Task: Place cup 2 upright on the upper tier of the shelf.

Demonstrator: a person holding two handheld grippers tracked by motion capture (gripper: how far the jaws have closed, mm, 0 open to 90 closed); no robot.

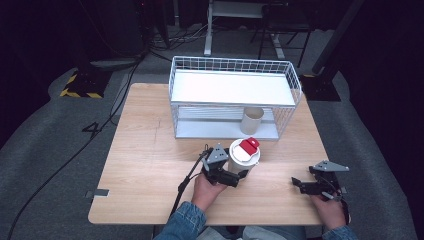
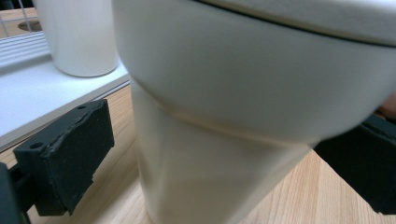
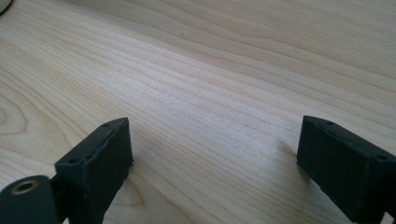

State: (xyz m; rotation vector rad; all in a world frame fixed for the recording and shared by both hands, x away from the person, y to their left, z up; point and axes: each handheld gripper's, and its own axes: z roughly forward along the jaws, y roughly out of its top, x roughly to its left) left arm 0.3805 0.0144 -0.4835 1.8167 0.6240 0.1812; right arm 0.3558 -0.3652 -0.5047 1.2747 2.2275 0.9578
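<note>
The left claw (image 1: 239,175) straddles a smooth white lidded cup (image 1: 244,156) with a red tab, jaws wide beside its tapered wall. It stands on the pale wood-grain tabletop (image 1: 150,165) before a wire shelf rack (image 1: 232,97). The right claw (image 1: 296,183) gapes, empty.

Numeral 4 (image 1: 93,129) marked in dark on grey floor left of table (image 1: 150,165); no other readable text.

A light wooden table (image 1: 150,165) carries a white wire shelf rack (image 1: 234,97) at its far edge, with a cream cup (image 1: 251,120) on the rack's lower shelf, and a white lidded cup (image 1: 243,156) just before it.
</note>
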